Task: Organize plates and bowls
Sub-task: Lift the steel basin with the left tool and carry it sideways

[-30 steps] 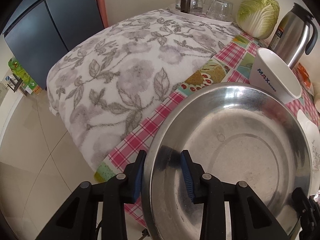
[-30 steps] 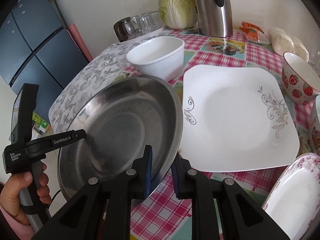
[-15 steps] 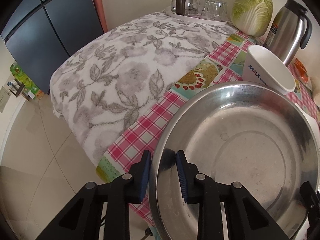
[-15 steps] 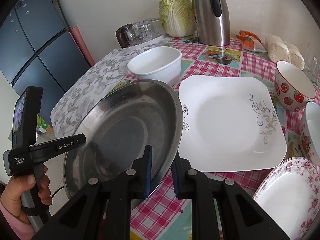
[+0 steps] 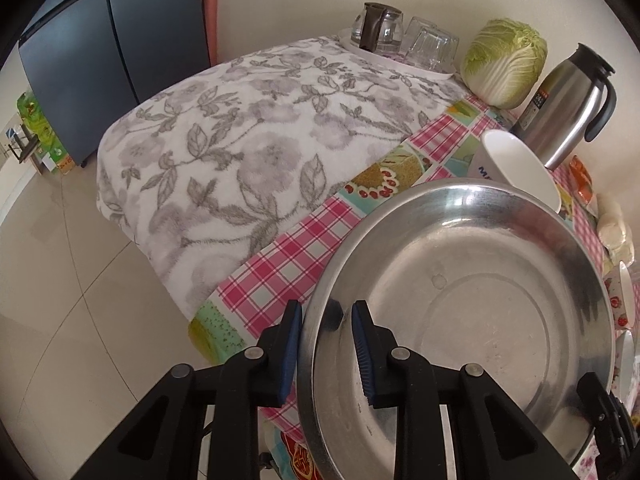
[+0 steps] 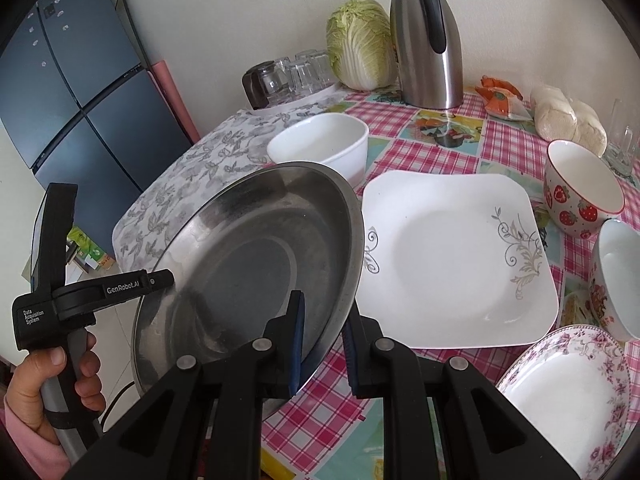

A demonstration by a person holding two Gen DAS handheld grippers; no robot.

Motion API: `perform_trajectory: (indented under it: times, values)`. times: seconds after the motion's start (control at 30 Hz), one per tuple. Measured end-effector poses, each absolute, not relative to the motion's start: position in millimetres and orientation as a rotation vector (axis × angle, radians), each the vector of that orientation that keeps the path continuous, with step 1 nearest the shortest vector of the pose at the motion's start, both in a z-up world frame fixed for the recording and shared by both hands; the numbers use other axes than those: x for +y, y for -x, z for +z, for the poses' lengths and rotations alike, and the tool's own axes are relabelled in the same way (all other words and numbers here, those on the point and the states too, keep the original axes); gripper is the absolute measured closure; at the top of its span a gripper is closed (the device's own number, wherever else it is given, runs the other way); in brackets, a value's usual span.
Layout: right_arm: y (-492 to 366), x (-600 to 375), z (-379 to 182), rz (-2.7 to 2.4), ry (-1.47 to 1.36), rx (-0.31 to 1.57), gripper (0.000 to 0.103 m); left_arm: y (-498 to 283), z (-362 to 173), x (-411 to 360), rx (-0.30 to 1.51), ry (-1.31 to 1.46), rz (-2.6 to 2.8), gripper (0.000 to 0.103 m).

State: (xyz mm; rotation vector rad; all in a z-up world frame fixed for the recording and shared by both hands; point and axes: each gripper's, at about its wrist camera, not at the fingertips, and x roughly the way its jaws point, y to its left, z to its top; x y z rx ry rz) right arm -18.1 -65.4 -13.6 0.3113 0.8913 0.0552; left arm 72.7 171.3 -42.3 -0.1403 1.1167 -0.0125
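- While tilted above the near edge of the surface (image 6: 432,128), gripped on opposite sides of its rim by both claws: steel basin (image 6: 248,264), one side raised.
- Pinching the basin's rim between blue pads, one inside and one outside: left claw (image 5: 326,344).
- Clamped likewise on the opposite rim, one finger inside the basin and one outside: right claw (image 6: 322,338).
- Seen in the right wrist view, wrapped around the handle of the left tool: left hand (image 6: 60,376).
- Lying flat on the pink checked cloth just beside the basin's lifted edge: white square plate (image 6: 452,256).
- Standing behind the basin, near the floral grey cover (image 5: 248,148): plain white bowl (image 6: 320,146).
- Grouped at the right edge of the surface: strawberry bowl (image 6: 580,188), a second patterned bowl (image 6: 616,280) and a rose-rimmed plate (image 6: 568,392).
- Lined along the wall at the back: napa cabbage (image 6: 358,44), steel thermos jug (image 6: 426,36) and upturned glasses on a tray (image 6: 296,74).
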Motion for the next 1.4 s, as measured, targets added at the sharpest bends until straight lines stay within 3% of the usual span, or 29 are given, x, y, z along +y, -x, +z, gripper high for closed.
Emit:
perform_trajectory:
  times: [0.73,1.4]
  values:
    - [70.0,-152.1,54.7,-0.082,-0.464,0.614,0.085,-68.0,48.8,66.9,0.986,0.074,-0.183,0.074]
    - [103.2,-221.9,54.4,-0.225,-0.553,0.567,0.085,-71.2,41.8,-22.3,1.032,0.031,-0.279,0.074]
